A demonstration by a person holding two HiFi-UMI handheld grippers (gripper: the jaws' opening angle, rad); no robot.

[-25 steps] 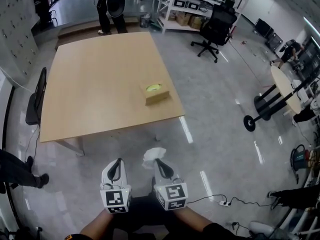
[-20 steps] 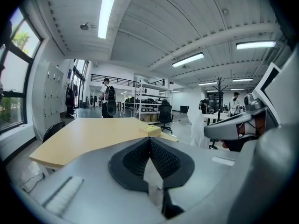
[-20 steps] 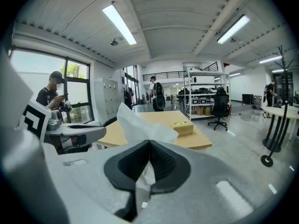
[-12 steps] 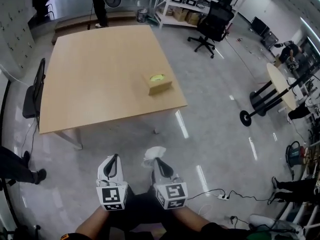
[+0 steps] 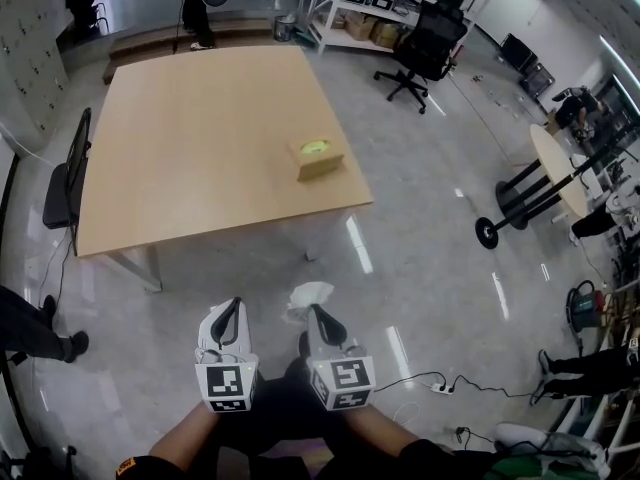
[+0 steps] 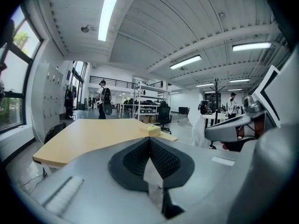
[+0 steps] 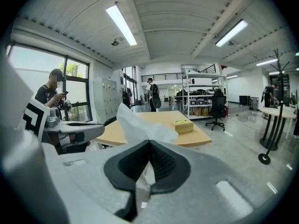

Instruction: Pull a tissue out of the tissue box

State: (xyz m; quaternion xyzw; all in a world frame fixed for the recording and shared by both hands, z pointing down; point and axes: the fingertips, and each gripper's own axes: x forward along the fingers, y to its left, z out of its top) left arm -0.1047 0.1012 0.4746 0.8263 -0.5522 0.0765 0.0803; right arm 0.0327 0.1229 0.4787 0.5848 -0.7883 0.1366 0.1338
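Right claw (image 5: 312,314): jaws pressed together on a white tissue (image 5: 308,295), the sheet pinched low between the pads and bunched loosely above the tips. Left claw (image 5: 232,309): jaws together, nothing between them, held just beside the right one at about the same height. Both claws were over bare grey floor (image 5: 430,268), in front of my body and well apart from the wooden surface (image 5: 190,158). Tissue box (image 5: 317,158): a tan carton with a yellow-green oval opening on top, standing upright near the right edge of the surface, toward its near corner. I could not tell from either claw's view whether another sheet stood up out of the opening. The tissue hung entirely free of the box, with no part of it trailing back toward the carton. Step in hand, as I judged it: the pull itself looked finished, with the sheet out of the box and carried away from it. Next move, as I judged it: little was left beyond keeping the right claw's pinch firm and deciding where the sheet should go. Released over the floor, a sheet this light would probably drift, so going back to the surface and parting the jaws low over it seemed the tidier finish. The left claw had no job I could see.
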